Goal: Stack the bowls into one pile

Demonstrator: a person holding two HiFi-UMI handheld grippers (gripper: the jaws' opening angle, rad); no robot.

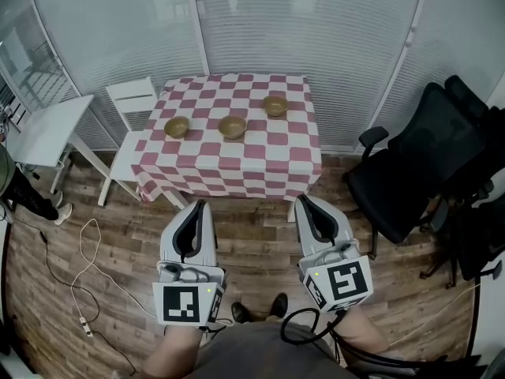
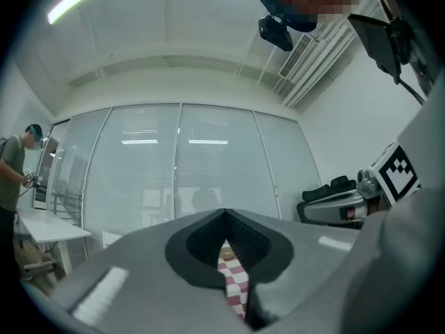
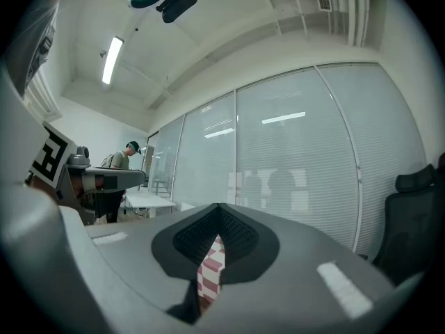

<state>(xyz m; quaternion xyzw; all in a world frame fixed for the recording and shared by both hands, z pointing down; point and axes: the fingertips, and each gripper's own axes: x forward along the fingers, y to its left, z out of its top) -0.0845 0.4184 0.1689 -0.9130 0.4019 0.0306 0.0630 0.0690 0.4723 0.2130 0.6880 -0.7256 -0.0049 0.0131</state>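
Three brown bowls stand apart on the red-and-white checkered table (image 1: 260,160): one at the left (image 1: 177,126), one in the middle (image 1: 232,126), one at the back right (image 1: 274,106). My left gripper (image 1: 198,205) and right gripper (image 1: 303,200) hover over the wooden floor, well short of the table's near edge, both pointing toward it. Both are shut with nothing in them. In the left gripper view the gripper (image 2: 226,216) shows a sliver of the cloth (image 2: 236,278) and one bowl (image 2: 227,253) between its jaws. The right gripper (image 3: 217,209) view shows only the cloth (image 3: 208,277).
A white chair (image 1: 130,105) stands at the table's left, with a white side table (image 1: 47,129) further left. A black office chair (image 1: 410,172) sits at the right. A power cable (image 1: 79,290) trails on the floor. A person (image 1: 20,188) stands at the far left.
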